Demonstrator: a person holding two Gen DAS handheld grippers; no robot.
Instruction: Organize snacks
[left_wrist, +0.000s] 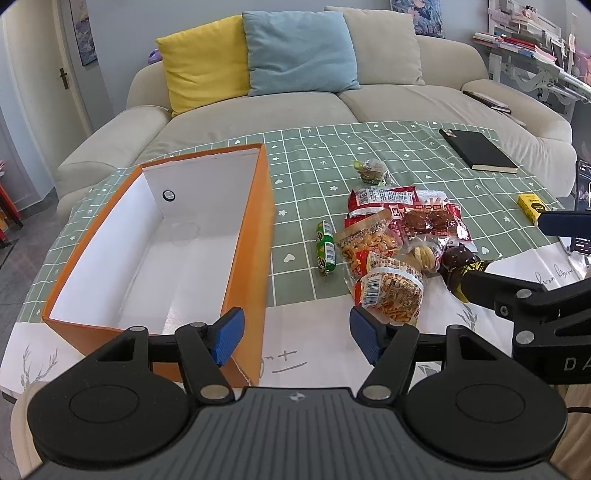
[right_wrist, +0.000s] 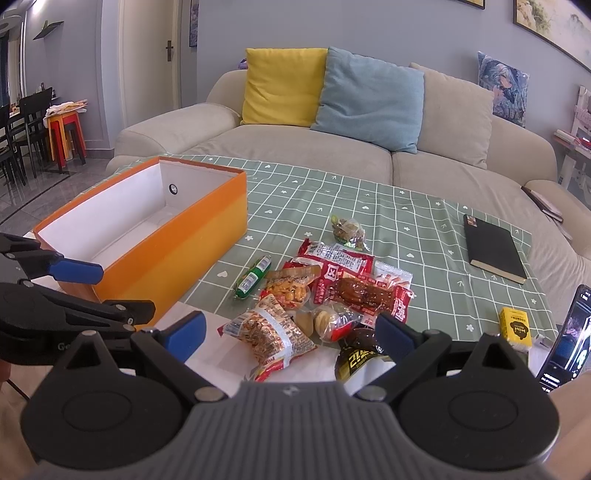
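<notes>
On green cloth (right_wrist: 406, 229): one orange box (right_wrist: 155, 258), one snack pile (right_wrist: 317, 306); both hand-held grippers (left_wrist: 295, 332) (right_wrist: 291, 332) apart.

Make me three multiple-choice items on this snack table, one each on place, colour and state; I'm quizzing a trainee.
1. Where does the green sausage stick lie?
A. inside the box
B. on the cloth between box and snack pile
C. on the black notebook

2. What colour is the box outside?
A. orange
B. blue
C. black

3. What is the box's state?
A. lidded
B. open and empty
C. open, full of snacks

Key: B, it lies between the box and the snack pile; A, its outer walls are orange; B, its white inside holds nothing.
</notes>
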